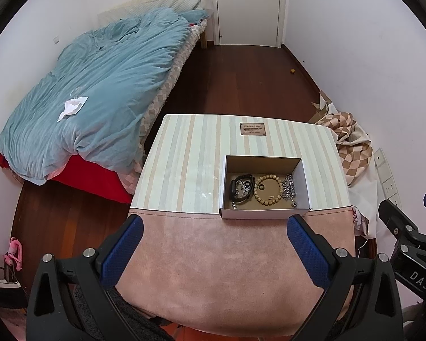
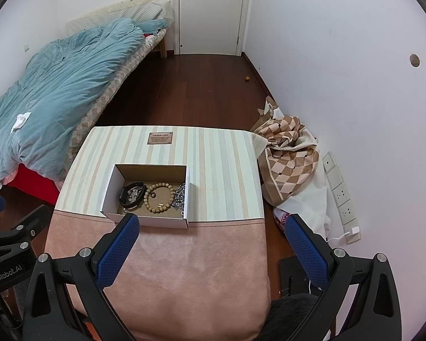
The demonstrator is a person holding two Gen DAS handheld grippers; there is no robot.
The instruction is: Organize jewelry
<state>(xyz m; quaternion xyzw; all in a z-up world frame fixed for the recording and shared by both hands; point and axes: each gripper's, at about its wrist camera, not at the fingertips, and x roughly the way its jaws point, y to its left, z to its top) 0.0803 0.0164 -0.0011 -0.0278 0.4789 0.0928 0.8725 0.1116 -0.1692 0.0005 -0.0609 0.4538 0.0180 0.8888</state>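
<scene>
A small white cardboard box [image 1: 265, 213] stands open on the striped and pink table cover [image 1: 190, 164]. Inside lie a black bracelet [image 1: 242, 186], a wooden bead bracelet [image 1: 269, 189] and a silver chain [image 1: 290, 186]. The box [image 2: 156, 221] and the bead bracelet [image 2: 159, 196] also show in the right wrist view. My left gripper [image 1: 214, 224] is open and empty, above the pink part of the cover, short of the box. My right gripper [image 2: 213, 224] is open and empty, to the right of the box's front.
A bed with a blue duvet [image 1: 99, 85] stands to the left. A checked cloth [image 2: 286, 156] lies on the floor right of the table, by wall sockets [image 2: 340, 193]. A white door [image 1: 248, 5] is at the back. A brown label [image 1: 252, 128] sits on the cover.
</scene>
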